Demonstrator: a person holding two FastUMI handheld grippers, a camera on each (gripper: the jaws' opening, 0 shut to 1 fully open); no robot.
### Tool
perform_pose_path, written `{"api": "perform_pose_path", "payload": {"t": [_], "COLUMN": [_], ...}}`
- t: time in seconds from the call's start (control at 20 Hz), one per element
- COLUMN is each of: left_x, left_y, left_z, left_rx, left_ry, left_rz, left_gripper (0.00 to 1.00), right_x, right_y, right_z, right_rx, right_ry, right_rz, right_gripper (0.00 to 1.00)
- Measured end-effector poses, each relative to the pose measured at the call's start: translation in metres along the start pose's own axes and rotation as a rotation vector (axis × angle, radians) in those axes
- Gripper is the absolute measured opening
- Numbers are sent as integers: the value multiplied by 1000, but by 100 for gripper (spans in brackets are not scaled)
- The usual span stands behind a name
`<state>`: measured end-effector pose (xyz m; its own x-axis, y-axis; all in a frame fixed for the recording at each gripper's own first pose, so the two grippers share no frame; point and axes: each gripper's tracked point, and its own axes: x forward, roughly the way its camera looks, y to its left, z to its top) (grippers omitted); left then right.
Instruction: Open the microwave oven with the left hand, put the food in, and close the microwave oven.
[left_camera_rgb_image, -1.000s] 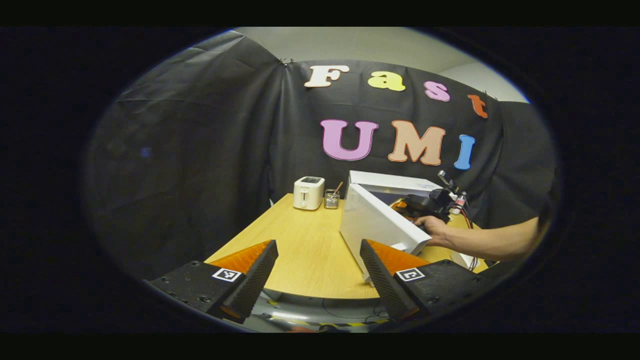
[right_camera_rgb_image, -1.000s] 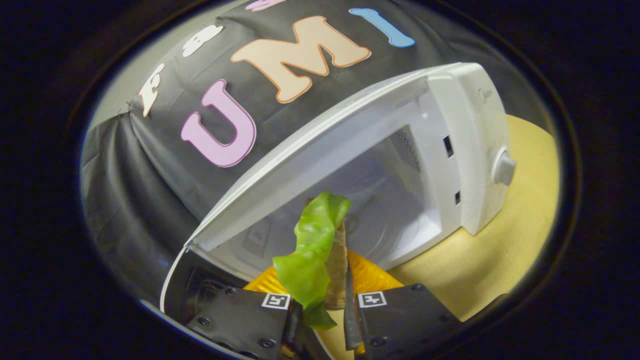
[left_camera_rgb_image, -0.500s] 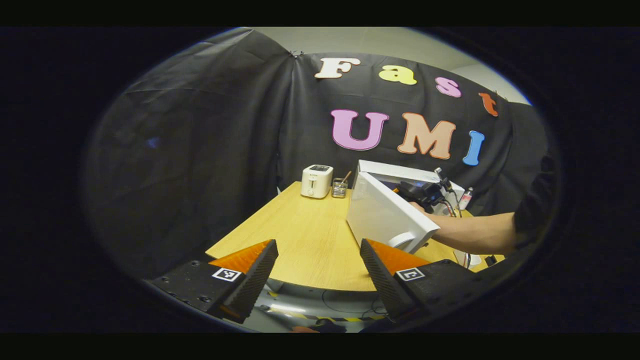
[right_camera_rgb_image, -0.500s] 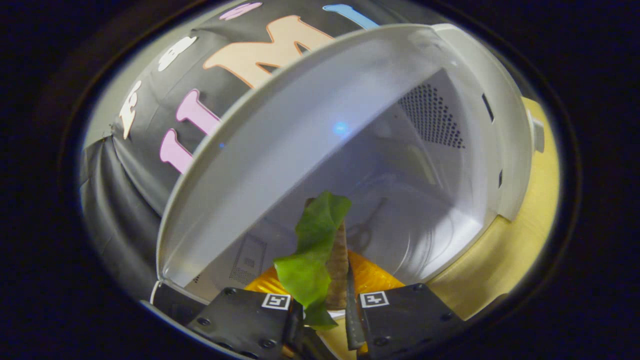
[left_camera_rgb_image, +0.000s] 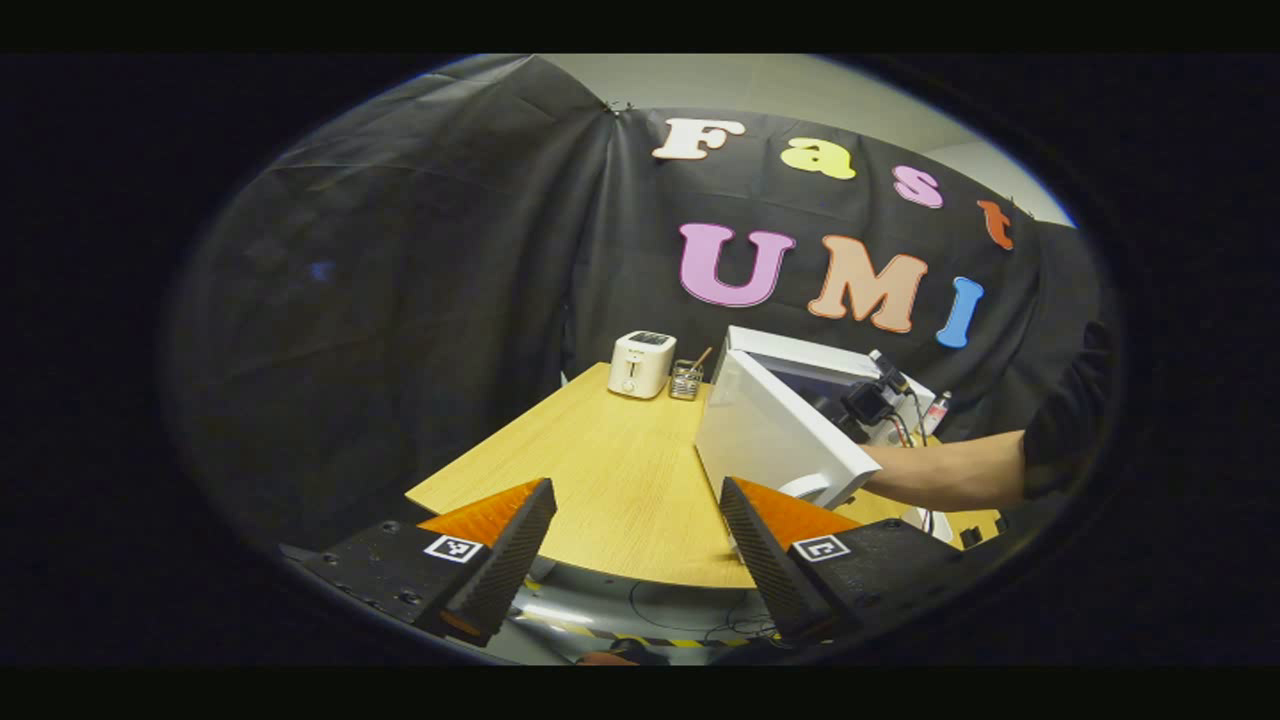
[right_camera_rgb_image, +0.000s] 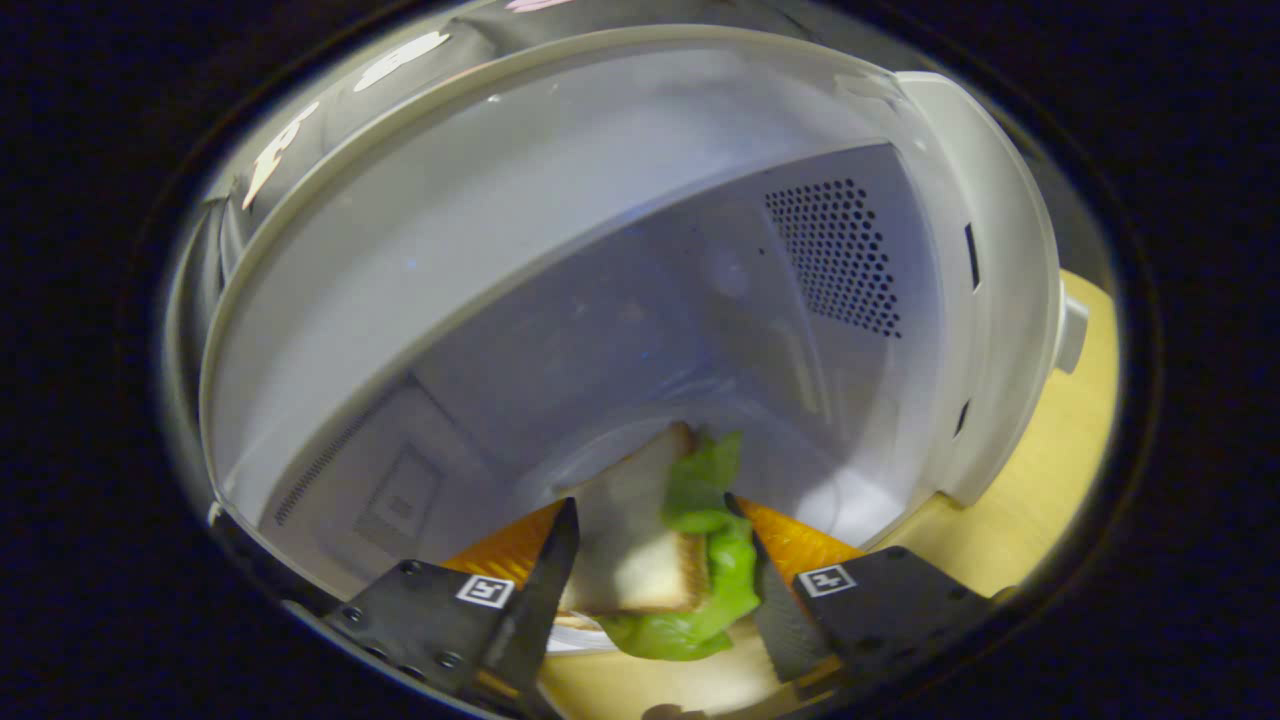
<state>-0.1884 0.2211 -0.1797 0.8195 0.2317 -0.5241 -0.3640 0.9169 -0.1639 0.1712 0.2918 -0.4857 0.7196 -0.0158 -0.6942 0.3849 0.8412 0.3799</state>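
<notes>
Both views bow strongly toward their rims, bending straight edges. In the left gripper view the light is dim and warm; the wooden table (left_camera_rgb_image: 600, 470) catches the most light, while the cloth wall sinks into shadow. In the right gripper view the microwave oven (right_camera_rgb_image: 640, 300) interior glows evenly, soft and slightly hazy.

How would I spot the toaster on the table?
Start at the wooden table and look to its far edge by the black cloth. Left of the microwave and a small cup of utensils stands the toaster, a small white box with slots on top.
</notes>
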Motion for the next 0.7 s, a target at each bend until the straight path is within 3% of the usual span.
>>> {"api": "perform_pose_path", "payload": {"t": [0.1, 0.15, 0.2, 0.25, 0.35, 0.4, 0.45, 0.5, 0.6, 0.65, 0.7], "left_x": [0, 0, 0, 0, 0, 0, 1, 1, 4, 6, 8], "left_y": [-6, -9, -13, -17, -24, -28, -30, -31, -30, -24, -22], "left_z": [1, 1, 1, 1, 0, 0, -1, -2, -12, -15, -19], "left_rx": [8, 13, 17, 19, 23, 26, 34, 50, 91, 105, 111], "left_ry": [-4, -5, -4, -3, -5, -6, -7, -8, -1, 4, 14], "left_rz": [-12, -18, -26, -35, -49, -56, -64, -75, -87, -81, -78], "left_gripper": [96, 96, 96, 96, 96, 94, 94, 94, 94, 96, 94], "right_x": [-1, -3, -5, -8, -16, -22, -28, -35, -55, -68, -81], "right_y": [-8, -12, -14, -10, 1, 3, 4, 3, 3, 4, 5], "right_z": [10, 17, 29, 39, 50, 54, 55, 56, 58, 60, 61], "right_rx": [-56, -110, -173, -221, -293, -327, -353, -378, -437, -471, -509], "right_ry": [-20, -42, -83, -114, -144, -157, -162, -162, -172, -192, -208], "right_rz": [-9, -24, -35, -18, 45, 63, 84, 99, 141, 168, 197], "right_gripper": [99, 94, 100, 94, 99, 91, 91, 99, 100, 92, 92]}}
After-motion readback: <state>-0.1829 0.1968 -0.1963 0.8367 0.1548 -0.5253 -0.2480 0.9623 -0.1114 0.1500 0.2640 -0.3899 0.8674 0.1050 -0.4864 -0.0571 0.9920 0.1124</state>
